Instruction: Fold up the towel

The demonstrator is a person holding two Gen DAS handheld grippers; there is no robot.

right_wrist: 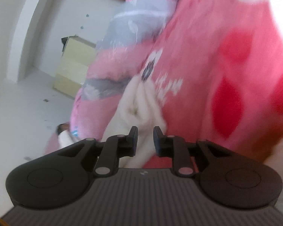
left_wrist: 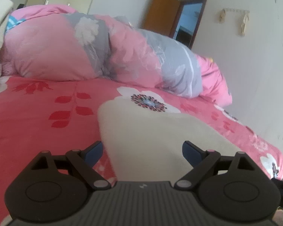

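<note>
A cream towel point(left_wrist: 151, 130) lies flat on the pink flowered bed sheet point(left_wrist: 37, 116). My left gripper point(left_wrist: 142, 150) hovers low over the towel's near part, open wide, with nothing between its blue-padded fingers point(left_wrist: 93, 151). In the tilted, blurred right wrist view, the towel point(right_wrist: 139, 105) is gathered into folds that run into my right gripper point(right_wrist: 145, 137). That gripper's jaws stand close together with the cloth pinched between them. The towel's near end is hidden under the gripper bodies.
A bulky pink and grey quilt point(left_wrist: 84, 43) is heaped along the far side of the bed. The bed's right edge point(left_wrist: 264, 150) drops toward a white wall. A brown door point(left_wrist: 160, 9) stands open behind, and a pale wooden cabinet point(right_wrist: 73, 69) is on the floor.
</note>
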